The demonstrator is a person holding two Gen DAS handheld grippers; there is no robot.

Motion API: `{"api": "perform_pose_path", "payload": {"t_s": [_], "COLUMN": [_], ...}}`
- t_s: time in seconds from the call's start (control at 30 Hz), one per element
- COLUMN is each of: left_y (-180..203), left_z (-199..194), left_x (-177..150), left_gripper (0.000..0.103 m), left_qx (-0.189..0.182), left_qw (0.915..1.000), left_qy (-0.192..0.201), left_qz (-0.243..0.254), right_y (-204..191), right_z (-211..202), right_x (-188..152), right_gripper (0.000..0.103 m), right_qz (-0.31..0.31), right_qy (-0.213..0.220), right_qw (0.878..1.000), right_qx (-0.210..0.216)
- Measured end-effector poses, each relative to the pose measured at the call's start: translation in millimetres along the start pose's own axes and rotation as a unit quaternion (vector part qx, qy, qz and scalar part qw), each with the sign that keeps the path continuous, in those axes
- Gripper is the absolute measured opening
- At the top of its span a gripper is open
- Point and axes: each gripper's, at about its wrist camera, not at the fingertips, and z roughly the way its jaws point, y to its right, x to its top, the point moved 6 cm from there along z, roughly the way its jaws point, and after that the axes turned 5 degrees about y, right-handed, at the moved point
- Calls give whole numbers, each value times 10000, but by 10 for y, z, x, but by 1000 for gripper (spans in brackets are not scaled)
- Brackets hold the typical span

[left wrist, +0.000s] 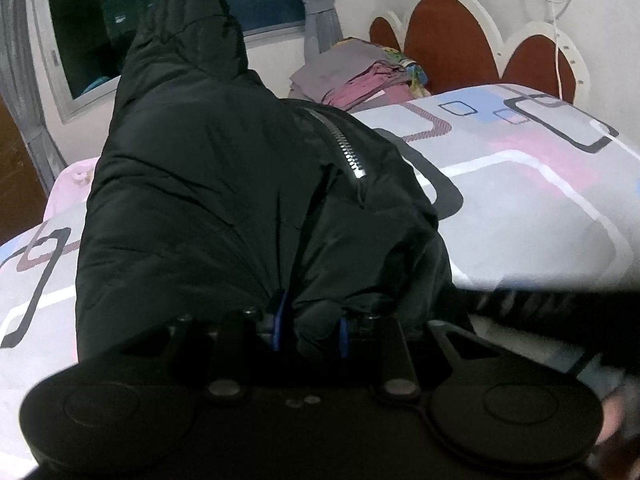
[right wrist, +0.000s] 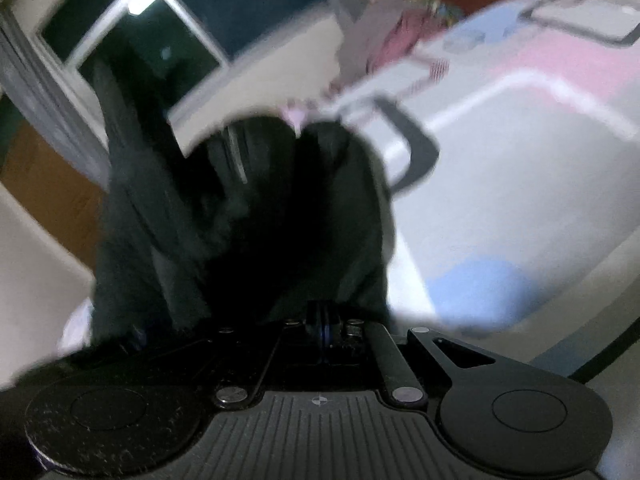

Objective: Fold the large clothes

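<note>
A large black padded jacket [left wrist: 200, 184] with a silver zipper [left wrist: 340, 142] lies heaped on the bed and rises toward the window. My left gripper [left wrist: 308, 328] is shut on a thick bunch of its fabric, which bulges between the blue-edged pads. In the blurred right wrist view the same black jacket [right wrist: 256, 208] hangs in dark folds in front of the camera. My right gripper [right wrist: 324, 332] has its pads pressed together at the jacket's lower edge, seemingly pinching thin fabric; the pinch itself is too dark to make out.
The bed carries a grey, pink and blue patterned sheet [left wrist: 520, 200]. A pile of folded purple and pink clothes [left wrist: 352, 80] sits by the red and white headboard [left wrist: 452, 44]. A dark window [left wrist: 92, 32] with grey curtains is behind. A blurred dark sleeve [left wrist: 560, 312] crosses at right.
</note>
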Motion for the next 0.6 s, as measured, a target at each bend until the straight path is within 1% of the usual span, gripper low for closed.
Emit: {"api": "perform_pose_path", "payload": {"t_s": [0.1,0.13,0.17,0.2,0.33,0.4,0.43,0.5,0.53,0.57,0.6], "left_y": [-17,-27,-37,-49,-81,-71,-80,-102,-106,-106,-100], "left_z": [-6,-6,-6,-5,-4,-12,-16,-30,-32,-28,-33], "left_x": [12,21,31,41,46,52,58,74,79,77,80], "left_gripper": [23,23,23,23,23,23,23,23,23,23,23], "left_qx": [-74,-101,-132,-153,-228,-229,-249,-303,-308,-305,-308], "left_qw": [10000,9999,9998,9998,9995,9995,9994,9991,9991,9991,9992], "left_qy": [-38,-61,-91,-108,-152,-157,-162,-186,-196,-213,-210], "left_qz": [-8,-55,-82,-98,-170,-116,-162,-245,-235,-197,-146], "right_y": [-91,-104,-120,-141,-192,-245,-270,-319,-337,-330,-289], "right_z": [-62,-61,-69,-97,-137,-83,-52,12,63,117,146], "right_x": [76,81,83,92,108,125,131,111,82,57,46], "right_gripper": [3,20,54,62,63,62,58,58,46,27,23], "right_qz": [-58,-1,27,12,201,143,153,113,18,16,101], "right_qy": [111,118,196,339,443,379,335,174,84,-2,-6], "right_qw": [9997,9995,9994,9990,9966,9961,9953,9945,9949,9953,9955], "right_qx": [228,297,296,299,658,781,893,1026,1006,964,944]}}
